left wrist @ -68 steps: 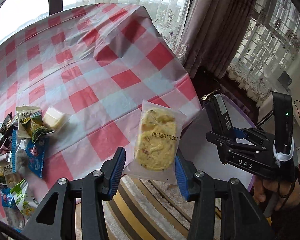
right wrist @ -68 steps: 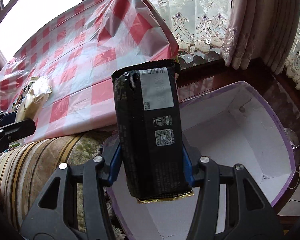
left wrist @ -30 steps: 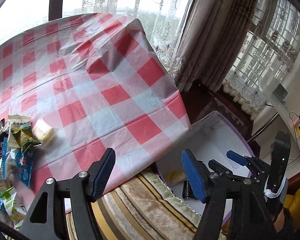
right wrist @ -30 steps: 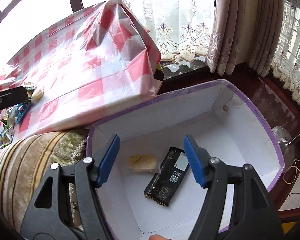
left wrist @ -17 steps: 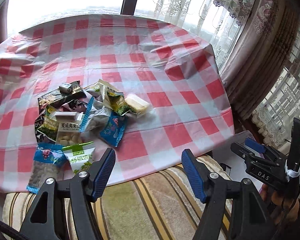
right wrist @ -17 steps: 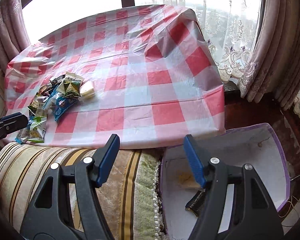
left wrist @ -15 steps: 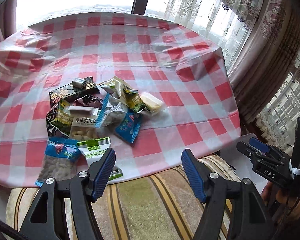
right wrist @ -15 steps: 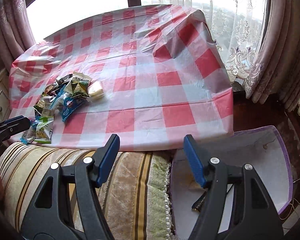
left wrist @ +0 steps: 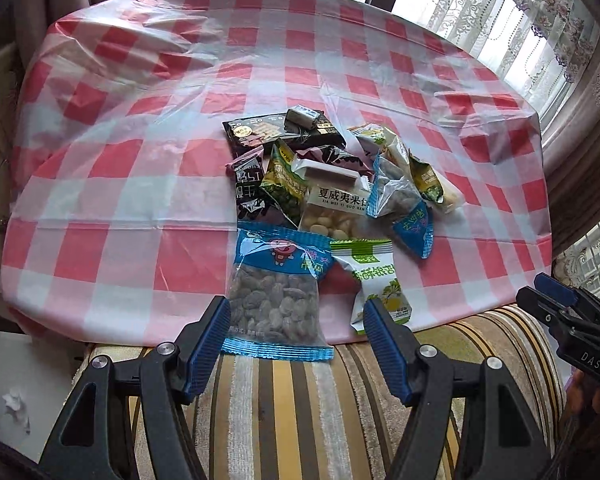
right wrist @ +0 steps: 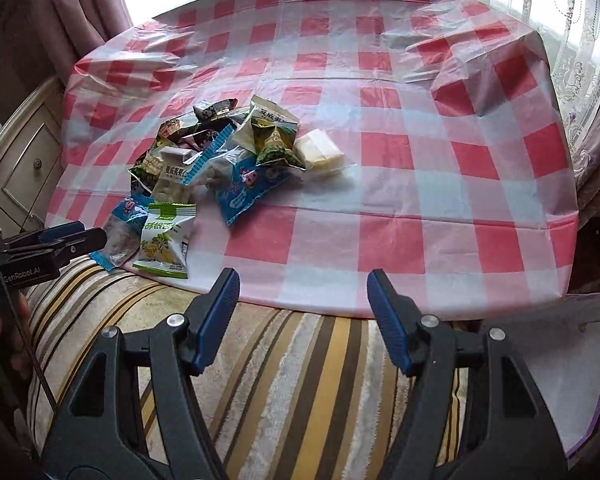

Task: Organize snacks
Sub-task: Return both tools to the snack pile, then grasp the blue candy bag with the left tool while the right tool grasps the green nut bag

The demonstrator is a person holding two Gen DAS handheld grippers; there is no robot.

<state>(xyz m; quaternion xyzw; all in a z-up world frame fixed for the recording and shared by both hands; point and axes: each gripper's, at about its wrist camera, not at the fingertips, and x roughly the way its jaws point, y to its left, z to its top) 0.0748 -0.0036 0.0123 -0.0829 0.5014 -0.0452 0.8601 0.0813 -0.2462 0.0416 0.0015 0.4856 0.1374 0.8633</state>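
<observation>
Red-and-white checked plastic tablecloth [left wrist: 140,168] fills frame; heap of mixed snack packets [left wrist: 332,192] centre. Left gripper [left wrist: 296,344] released, empty, straddling blue-topped clear packet of dark nuts [left wrist: 276,300] overhanging cloth edge. Right gripper [right wrist: 302,316] released, empty. Advice: clench across packet's width, lift clear without dragging neighbours.

I'm reading "DAS" on the right gripper [left wrist: 556,300]'s black body, "GenRobot.AI" on the left gripper [right wrist: 74,236]'s side, and "夏威夷果仁", with "XIA WEI YI GUO REN" beneath, on the white nut packet [left wrist: 338,208] mid-pile.
</observation>
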